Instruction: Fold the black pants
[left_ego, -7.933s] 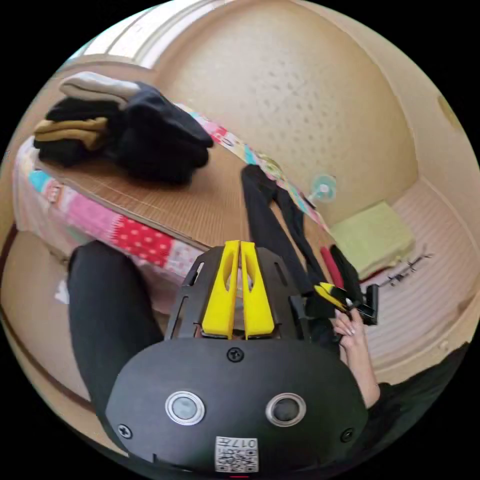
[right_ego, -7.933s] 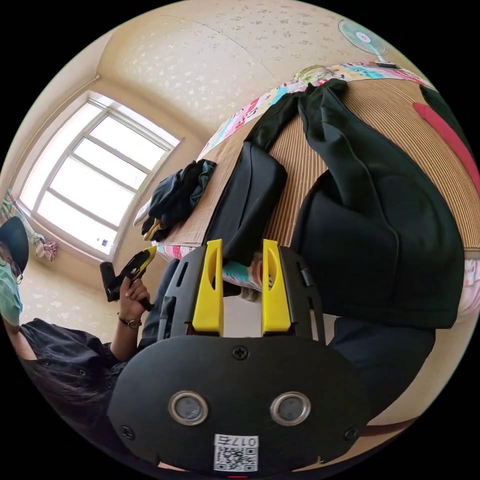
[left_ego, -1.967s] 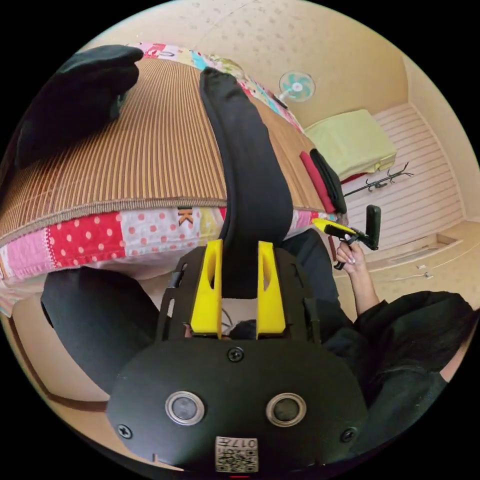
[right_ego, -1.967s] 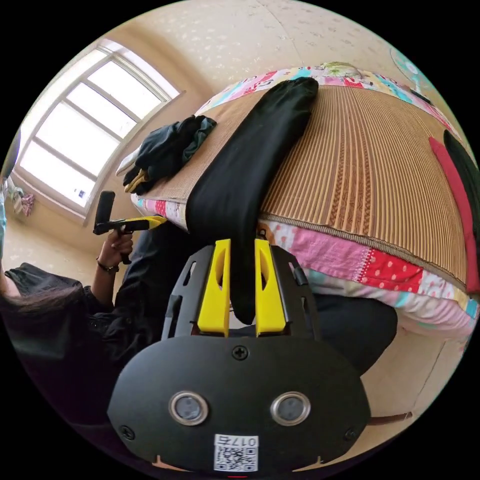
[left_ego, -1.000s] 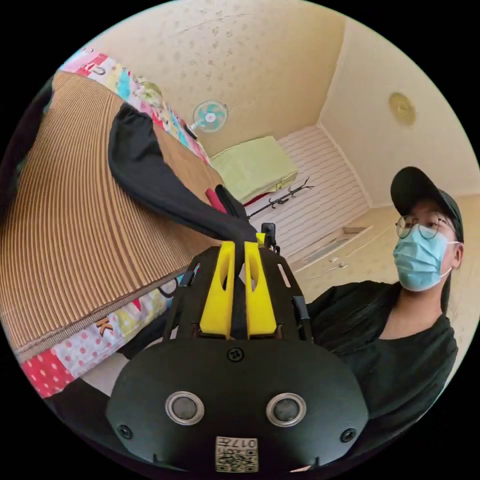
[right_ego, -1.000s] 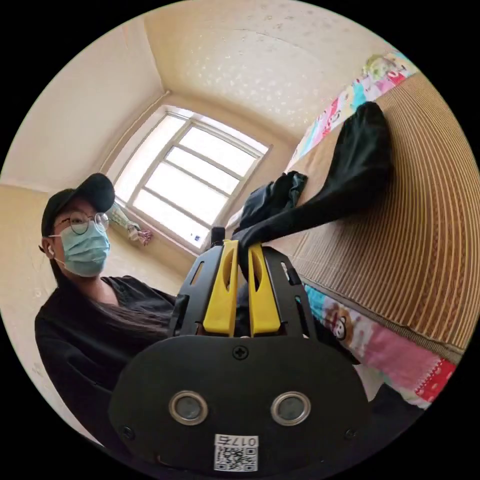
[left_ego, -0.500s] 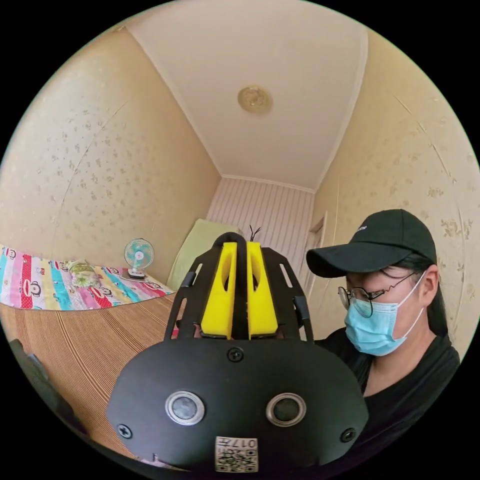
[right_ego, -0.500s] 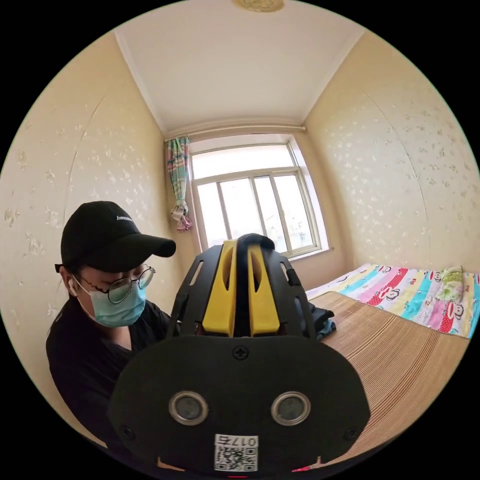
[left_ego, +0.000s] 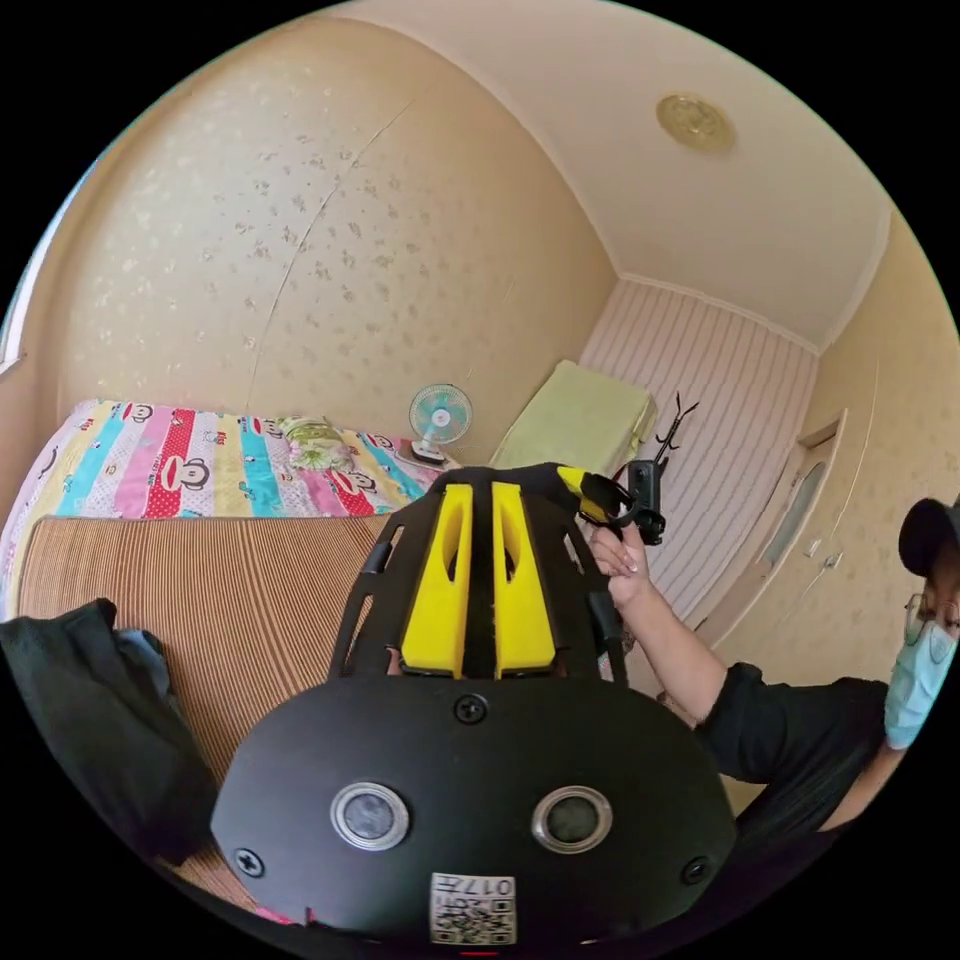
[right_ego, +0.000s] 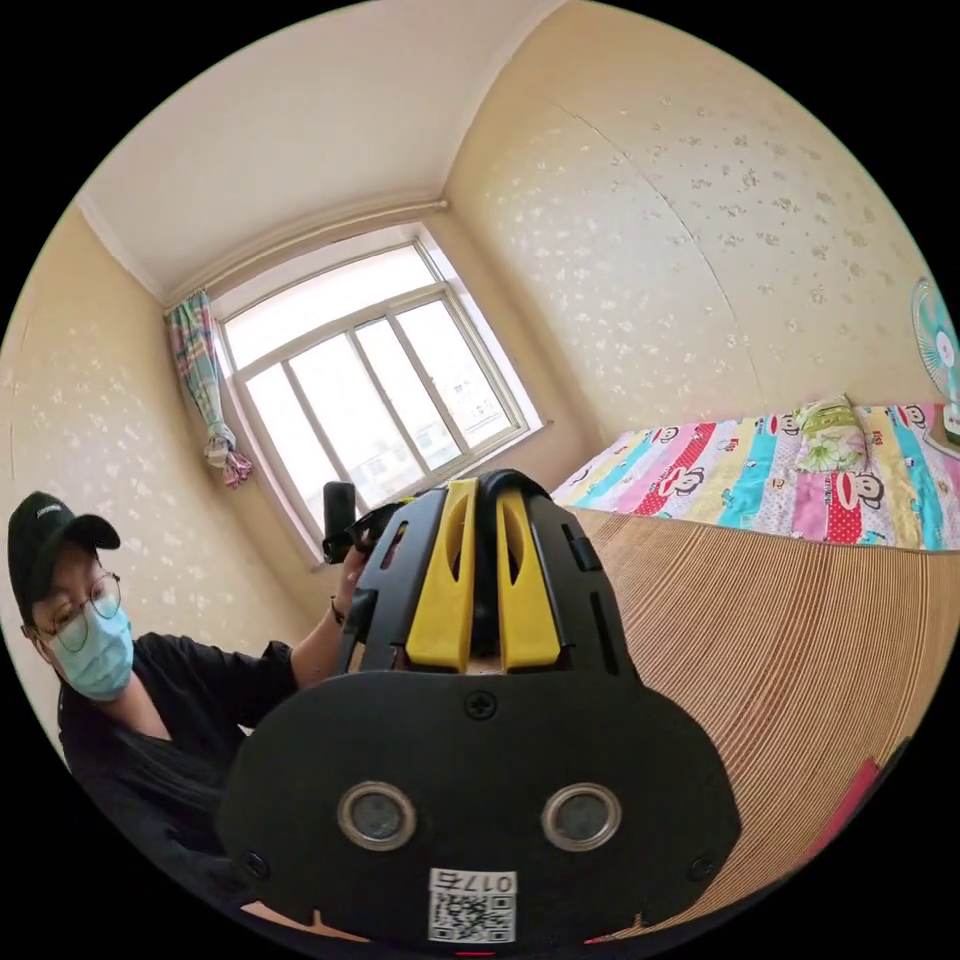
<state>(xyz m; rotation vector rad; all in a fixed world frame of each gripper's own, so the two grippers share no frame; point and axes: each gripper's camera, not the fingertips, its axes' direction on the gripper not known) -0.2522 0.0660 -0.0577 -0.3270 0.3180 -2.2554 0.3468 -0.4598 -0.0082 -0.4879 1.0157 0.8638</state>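
Item: black pants (left_ego: 480, 560), pinched edge, raised above the woven mat (left_ego: 250, 590).
L gripper (left_ego: 478, 500): jaws clamped on the black cloth.
R gripper (right_ego: 487, 505): same, jaws closed on the cloth; it also shows in the left gripper view, beside yours.
Handling: you should keep both grips level and cloth taut, then lower the fold flat onto the mat; avoid the dark clothes pile (left_ego: 90, 720).

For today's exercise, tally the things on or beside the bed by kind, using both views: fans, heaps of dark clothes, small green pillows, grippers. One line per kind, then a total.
Fans: 1, the table fan
Heaps of dark clothes: 1, the dark heap
Small green pillows: 1, the green pillow
Grippers: 2, the left gripper and the right gripper
Total: 5
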